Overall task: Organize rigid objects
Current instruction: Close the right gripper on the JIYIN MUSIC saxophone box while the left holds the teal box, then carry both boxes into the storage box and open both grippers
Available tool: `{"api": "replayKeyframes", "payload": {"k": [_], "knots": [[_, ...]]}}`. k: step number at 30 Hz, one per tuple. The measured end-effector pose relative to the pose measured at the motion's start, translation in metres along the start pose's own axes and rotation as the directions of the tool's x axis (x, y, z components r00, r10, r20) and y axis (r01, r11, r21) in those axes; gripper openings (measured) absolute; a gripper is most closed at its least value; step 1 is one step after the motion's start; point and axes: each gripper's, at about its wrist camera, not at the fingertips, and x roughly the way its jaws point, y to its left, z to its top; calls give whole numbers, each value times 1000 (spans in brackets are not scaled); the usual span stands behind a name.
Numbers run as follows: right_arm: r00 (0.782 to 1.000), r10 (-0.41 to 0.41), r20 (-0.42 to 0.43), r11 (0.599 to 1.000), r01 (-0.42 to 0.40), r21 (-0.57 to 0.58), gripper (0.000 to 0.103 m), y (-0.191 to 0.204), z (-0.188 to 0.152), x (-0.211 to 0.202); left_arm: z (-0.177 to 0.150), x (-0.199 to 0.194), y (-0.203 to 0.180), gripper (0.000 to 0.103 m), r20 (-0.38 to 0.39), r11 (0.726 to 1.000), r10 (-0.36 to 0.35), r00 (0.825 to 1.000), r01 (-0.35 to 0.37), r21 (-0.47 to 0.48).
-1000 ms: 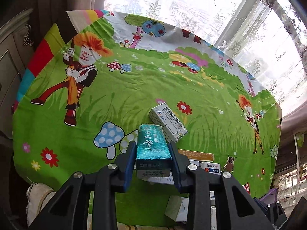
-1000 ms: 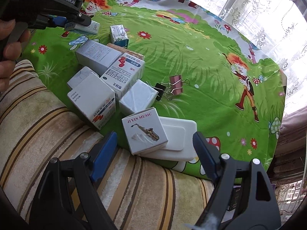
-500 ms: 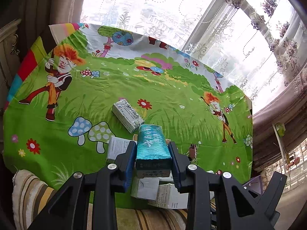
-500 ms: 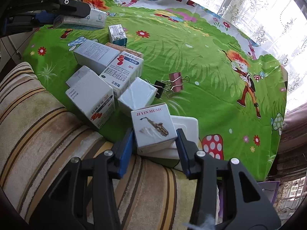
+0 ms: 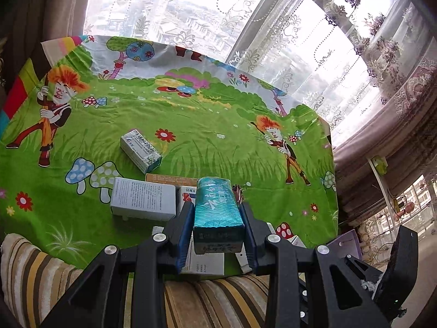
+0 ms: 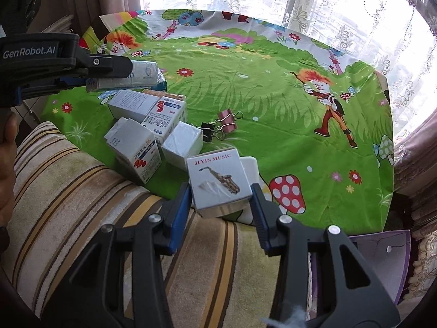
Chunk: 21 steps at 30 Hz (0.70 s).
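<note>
A green cartoon cloth [image 6: 273, 95] is spread over the table, with a striped cushion [image 6: 82, 191] at its near edge. A bunch of white boxes [image 6: 144, 125] is crowded together on the cloth near the cushion. A pink clip [image 6: 228, 119] and a black clip [image 6: 209, 134] are seen just beside the bunch. A flat white case [image 6: 252, 169] is lying under and behind the saxophone box [image 6: 218, 180]. Farther out on the cloth, a small box [image 5: 140, 150] is lying alone, tilted, well apart from the others.

The teal box [image 5: 218, 207] is pinched between the blue pads of the left gripper [image 5: 217, 218]. It is held up above the bunch of boxes, not touching them. Its long side is pointed straight away from the gripper, toward the window. Its short printed end is turned toward the camera. In the right wrist view the same box [image 6: 128, 78] is seen from the side, held level.

The saxophone box is squeezed between the pads of the right gripper [image 6: 220, 195], with one pad pressed on each side. It is at the near edge of the cloth, right beside the cushion. Its picture face is turned up, with the words at the far edge. Whether it is lifted or resting on the white case cannot be told.
</note>
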Motion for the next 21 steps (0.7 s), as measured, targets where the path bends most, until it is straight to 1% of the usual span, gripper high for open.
{"api": "replayKeyframes", "payload": {"k": [6,11,14,17,21], "knots": [[999,-3,47,994,-2,110,48,-28,-21,-30,-19,4,-34,35,-53,995,-72,996,75,59],[996,-19,85,978,1,207,48,-55,-42,-55,-36,8,-59,35,-108,985,-140,984,150,89],[995,-41,93,962,15,274,48,-78,-60,-67,-46,13,-75,35,-144,973,-189,971,206,109],[994,-56,92,939,21,342,48,-105,-79,-77,-56,20,-92,35,-193,957,-241,951,266,117],[992,-92,92,908,46,417,48,-137,-102,-88,-73,28,-118,35,-259,937,-286,922,327,127]]}}
